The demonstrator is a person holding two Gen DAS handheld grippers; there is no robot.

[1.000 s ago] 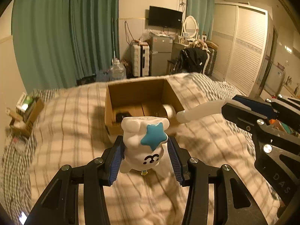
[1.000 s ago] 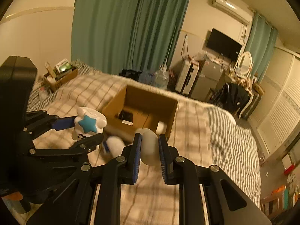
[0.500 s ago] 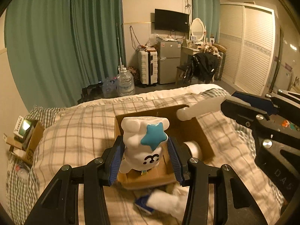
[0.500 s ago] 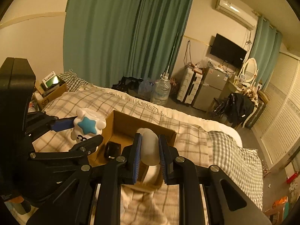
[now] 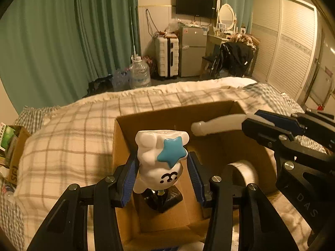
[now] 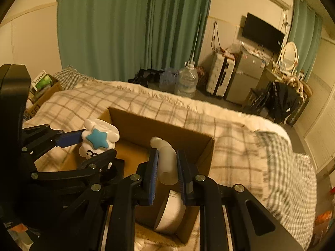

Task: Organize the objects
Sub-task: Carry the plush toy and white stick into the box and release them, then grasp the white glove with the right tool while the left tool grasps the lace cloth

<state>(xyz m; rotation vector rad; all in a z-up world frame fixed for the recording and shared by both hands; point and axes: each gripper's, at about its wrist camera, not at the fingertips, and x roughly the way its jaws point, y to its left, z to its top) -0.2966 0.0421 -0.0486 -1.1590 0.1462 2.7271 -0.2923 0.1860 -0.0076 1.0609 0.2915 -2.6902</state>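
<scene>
My left gripper (image 5: 161, 173) is shut on a white figurine with a blue star (image 5: 160, 159), upside down, held over the left part of an open cardboard box (image 5: 125, 144) on the bed. The figurine (image 6: 98, 141) and box (image 6: 159, 127) also show in the right wrist view. My right gripper (image 6: 166, 173) is shut on a white bottle (image 6: 166, 159) over the box's right part; the bottle (image 5: 217, 124) shows in the left wrist view. In the box lie a black object (image 5: 161, 198) and a white roll (image 6: 171, 213).
The box sits on a plaid blanket (image 5: 67, 138) over the bed. A small carton with a green pack (image 5: 8, 144) stands at the bed's left edge. Beyond the bed are a water jug (image 5: 139, 74), a suitcase, a small fridge and green curtains.
Both grippers have moved forward and over the box with their objects. The box was ahead on the bed; now it lies directly beneath the figurine and the bottle.
</scene>
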